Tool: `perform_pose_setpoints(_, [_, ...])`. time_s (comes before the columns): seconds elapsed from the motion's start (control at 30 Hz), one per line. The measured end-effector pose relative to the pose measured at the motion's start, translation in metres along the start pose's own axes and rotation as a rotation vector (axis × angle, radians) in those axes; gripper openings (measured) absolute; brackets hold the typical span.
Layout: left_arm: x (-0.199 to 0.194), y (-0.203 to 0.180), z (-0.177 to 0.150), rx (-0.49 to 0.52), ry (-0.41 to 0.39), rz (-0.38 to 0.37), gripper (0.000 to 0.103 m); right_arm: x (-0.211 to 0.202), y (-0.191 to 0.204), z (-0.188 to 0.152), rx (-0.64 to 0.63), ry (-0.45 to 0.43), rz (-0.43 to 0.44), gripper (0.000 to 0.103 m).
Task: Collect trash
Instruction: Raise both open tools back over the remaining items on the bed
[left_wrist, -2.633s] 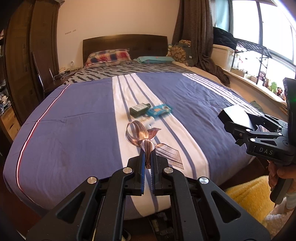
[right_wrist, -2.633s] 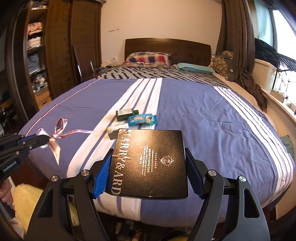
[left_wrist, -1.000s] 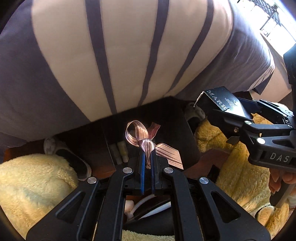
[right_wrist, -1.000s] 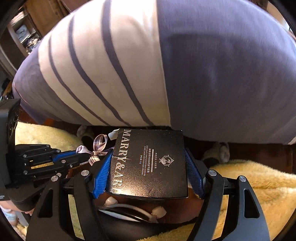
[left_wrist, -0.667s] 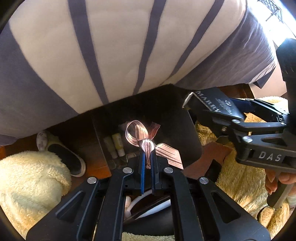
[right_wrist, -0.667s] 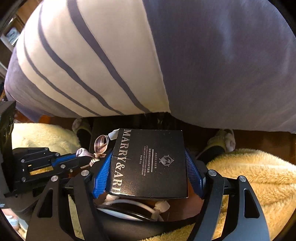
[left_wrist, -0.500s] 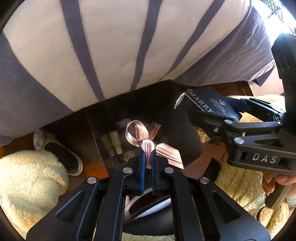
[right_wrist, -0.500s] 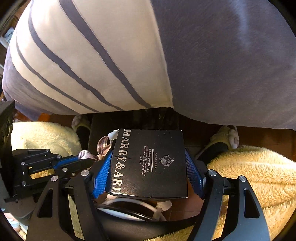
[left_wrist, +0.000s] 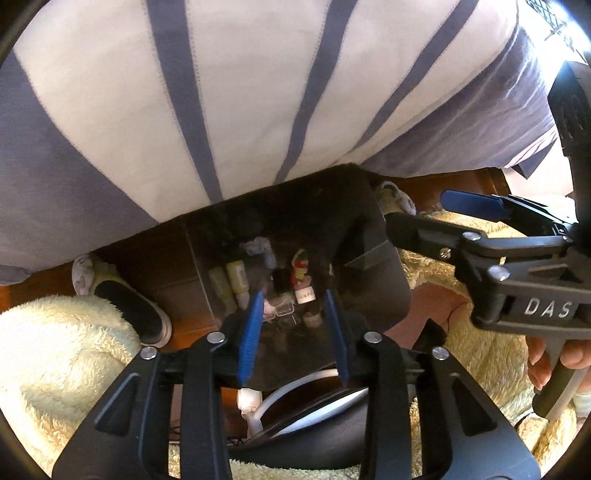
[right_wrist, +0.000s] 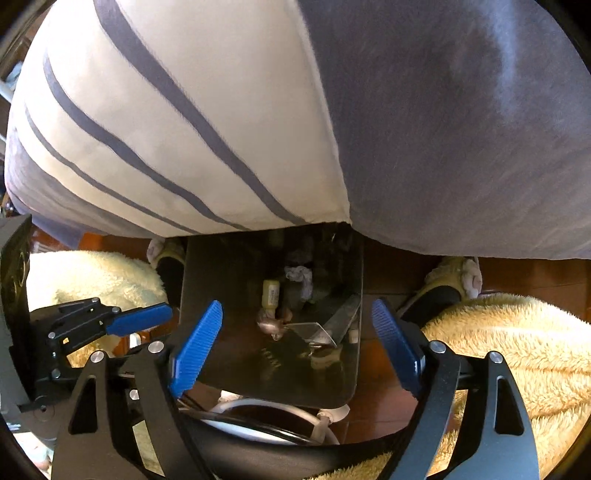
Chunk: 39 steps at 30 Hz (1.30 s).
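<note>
Striped bedspread (right_wrist: 229, 122) (dark bin (right_wrist: 199, 280) below)

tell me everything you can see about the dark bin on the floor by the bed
The bin is a dark, roughly rectangular container with rounded corners and smooth, slightly glossy walls, standing upright and open-topped on the wooden floor, its far edge tucked under the overhanging bedspread. Inside lie small bottles, crumpled tissue, a pink ribbon, clear plastic and a dark box. Cream fluffy rugs flank it. Both hand-held grippers hang open above it, touching nothing.
</note>
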<state>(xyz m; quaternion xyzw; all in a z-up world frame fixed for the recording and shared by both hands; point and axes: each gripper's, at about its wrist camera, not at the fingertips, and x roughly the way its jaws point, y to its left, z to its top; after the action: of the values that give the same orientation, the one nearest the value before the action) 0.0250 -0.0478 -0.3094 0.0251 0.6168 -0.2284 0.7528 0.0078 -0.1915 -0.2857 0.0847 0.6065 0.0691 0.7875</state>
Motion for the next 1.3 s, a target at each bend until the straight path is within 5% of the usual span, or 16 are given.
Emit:
perform_pose_setpoints(0.57, [-0.056,-0.006,-0.002,0.000,-0.158,0.064,0.090,-0.056,0.001,-0.003,-0.010,-0.149,-0.071,0.097])
perform_pose_setpoints(0.97, [-0.148,-0.008,0.021,0.027,-0.399,0.140,0.095,-0.152,0.010,0.031,-0.066,-0.401,-0.091,0.099])
perform_pose_setpoints(1.3, [-0.190,0.011,0.070,0.019,-0.496,0.204,0.095,-0.175,0.023,0.077,-0.115,-0.465,-0.113,0.099])
